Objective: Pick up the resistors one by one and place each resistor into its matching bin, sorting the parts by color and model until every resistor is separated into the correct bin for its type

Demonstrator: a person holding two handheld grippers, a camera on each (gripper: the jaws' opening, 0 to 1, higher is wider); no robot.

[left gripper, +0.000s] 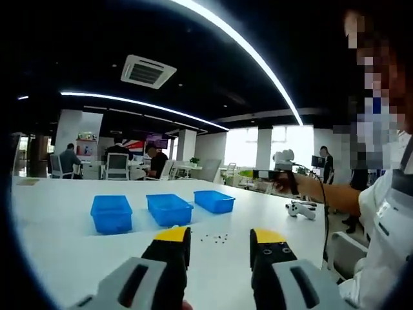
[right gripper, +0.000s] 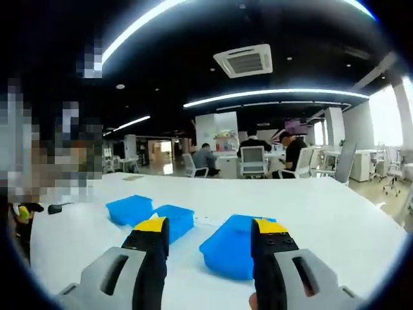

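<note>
The landmark is the row of three blue bins on the white table [left gripper: 58,219].

Left gripper view: the left gripper [left gripper: 221,242] is held low over the table, on the near side of the row, level and pointing at it; its yellow-tipped jaws are spread wide with nothing between them. The resistors [left gripper: 215,237] lie as a small scatter of dark specks on the table, just in front of the middle bin [left gripper: 169,209] (individual colours are too small to tell). The left bin [left gripper: 111,214] and right bin [left gripper: 213,201] flank it. Right of the row, the person's forearm [left gripper: 332,197] extends over the table, the hand gripping the right gripper [left gripper: 279,173]. A white game controller [left gripper: 301,209] rests beyond the right bin.

Right gripper view: the right gripper's jaws likewise stand apart and empty, aimed at the row from its end.
</note>
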